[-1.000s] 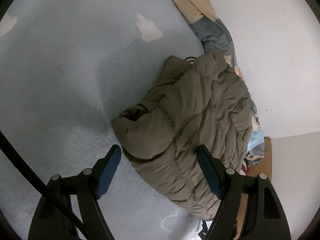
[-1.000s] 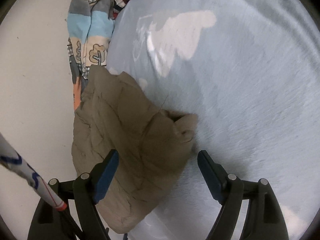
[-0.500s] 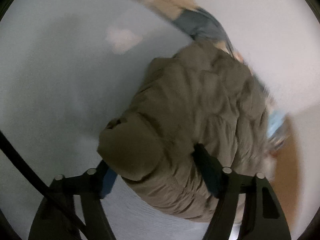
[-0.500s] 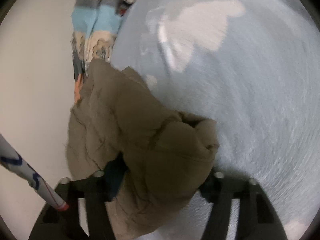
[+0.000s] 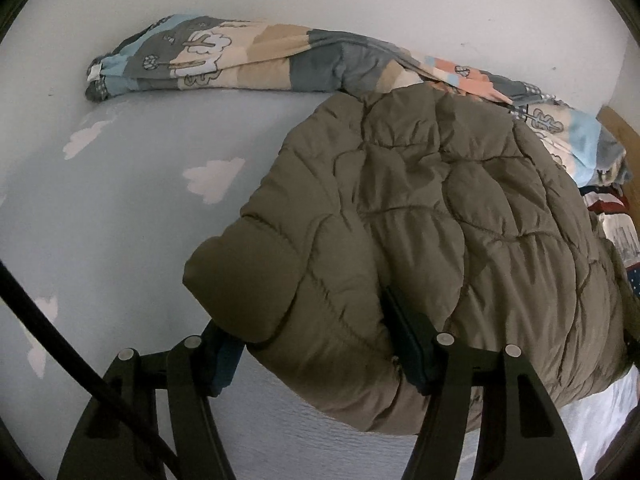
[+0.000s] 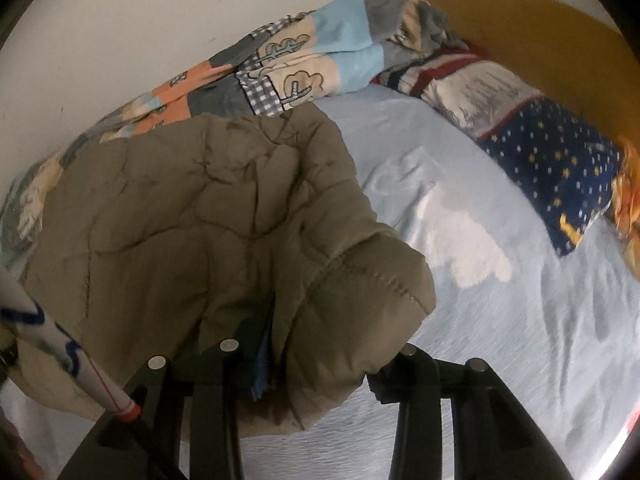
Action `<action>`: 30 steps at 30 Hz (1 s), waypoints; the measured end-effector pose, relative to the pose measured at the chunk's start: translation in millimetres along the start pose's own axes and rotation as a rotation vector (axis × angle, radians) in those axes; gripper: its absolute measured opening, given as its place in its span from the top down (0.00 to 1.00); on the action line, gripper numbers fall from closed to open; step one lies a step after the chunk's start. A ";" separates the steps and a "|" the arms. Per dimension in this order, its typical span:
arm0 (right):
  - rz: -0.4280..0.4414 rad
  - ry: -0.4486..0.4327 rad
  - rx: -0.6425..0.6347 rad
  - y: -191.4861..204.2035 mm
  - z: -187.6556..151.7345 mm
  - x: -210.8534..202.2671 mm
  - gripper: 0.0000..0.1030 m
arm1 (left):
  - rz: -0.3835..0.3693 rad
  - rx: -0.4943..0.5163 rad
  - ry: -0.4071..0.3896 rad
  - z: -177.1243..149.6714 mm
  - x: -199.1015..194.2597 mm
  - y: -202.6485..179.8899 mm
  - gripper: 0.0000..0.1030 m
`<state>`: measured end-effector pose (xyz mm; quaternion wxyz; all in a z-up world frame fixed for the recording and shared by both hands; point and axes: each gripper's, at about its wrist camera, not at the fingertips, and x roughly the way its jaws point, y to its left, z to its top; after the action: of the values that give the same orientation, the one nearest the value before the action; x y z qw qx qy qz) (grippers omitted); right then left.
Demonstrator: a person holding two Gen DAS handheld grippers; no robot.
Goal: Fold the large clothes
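Left wrist view: left claw (image 5: 316, 344) clamping puffy jacket (image 5: 420, 220) cuff; right claw (image 6: 320, 364) pinching other end. Advice: lifting both evenly, keeping jacket off quilt (image 5: 248, 56), laying flat on bed (image 5: 120, 200).

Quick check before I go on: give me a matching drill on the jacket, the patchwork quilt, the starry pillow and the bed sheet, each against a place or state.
1. olive puffer jacket
2. patchwork quilt
3. star-print pillow
4. cloud-print sheet

a. bunched along the wall
b. spread flat over the bed
c. by the orange headboard
d. pinched by left gripper and right gripper

Pairs: 1-d, 2-a, 3-c, 4-b
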<state>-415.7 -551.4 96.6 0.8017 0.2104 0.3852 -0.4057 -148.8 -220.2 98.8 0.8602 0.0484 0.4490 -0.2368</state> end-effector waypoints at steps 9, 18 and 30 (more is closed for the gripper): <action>-0.042 -0.079 -0.141 9.1 -5.2 -34.6 0.63 | -0.015 0.018 -0.030 -1.8 -29.7 -3.9 0.41; -0.037 -0.179 -0.163 -2.1 -1.4 -98.5 0.64 | -0.053 0.058 -0.125 -2.2 -102.8 -5.6 0.42; 0.044 -0.207 -0.157 -21.6 -31.4 -179.5 0.64 | -0.027 0.122 -0.224 -55.2 -195.3 14.4 0.43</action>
<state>-514.4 -455.9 218.3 0.8600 0.1124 0.3264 -0.3759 -278.4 -120.1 219.6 0.8972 0.0677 0.3354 -0.2792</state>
